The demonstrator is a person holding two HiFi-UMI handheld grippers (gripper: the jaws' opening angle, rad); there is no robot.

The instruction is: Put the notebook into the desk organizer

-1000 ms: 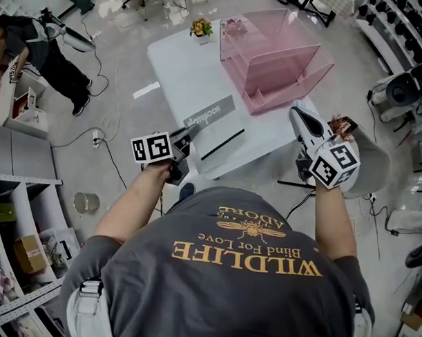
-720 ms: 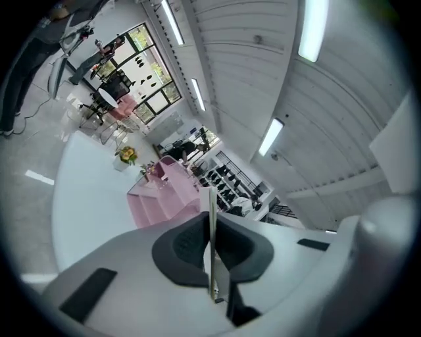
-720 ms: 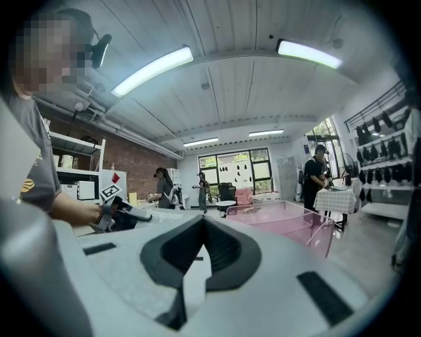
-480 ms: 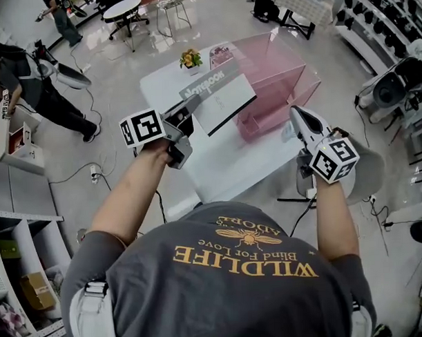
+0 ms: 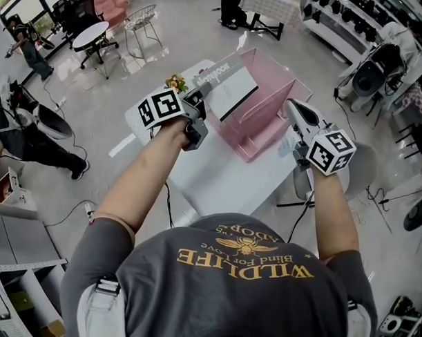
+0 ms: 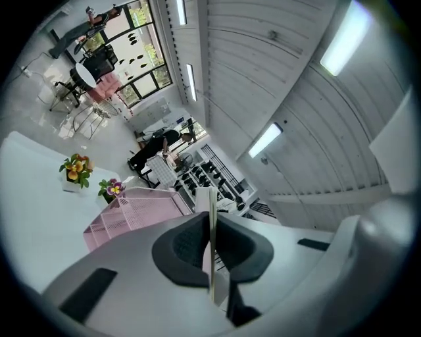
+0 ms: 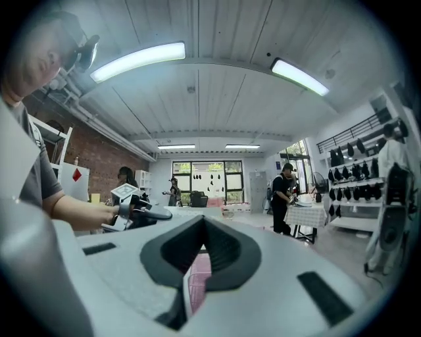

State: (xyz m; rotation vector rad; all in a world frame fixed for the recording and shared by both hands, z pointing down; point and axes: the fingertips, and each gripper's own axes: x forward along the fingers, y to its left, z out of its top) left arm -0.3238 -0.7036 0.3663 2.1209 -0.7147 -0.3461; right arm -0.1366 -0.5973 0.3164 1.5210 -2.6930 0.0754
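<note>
On the white table [image 5: 218, 176], the pink mesh desk organizer [image 5: 264, 121] sits toward the far right. The notebook [image 5: 229, 91] is up off the table and tilted. In the head view it overlaps the organizer's left wall and isn't in any compartment. My left gripper [image 5: 197, 102] is clamped tight on its near edge, and the left gripper view shows it edge-on between the pads. My right gripper [image 5: 292, 106] is closed and empty, near the organizer's right side. A small flower pot [image 5: 173, 81] sits just past the left gripper.
</note>
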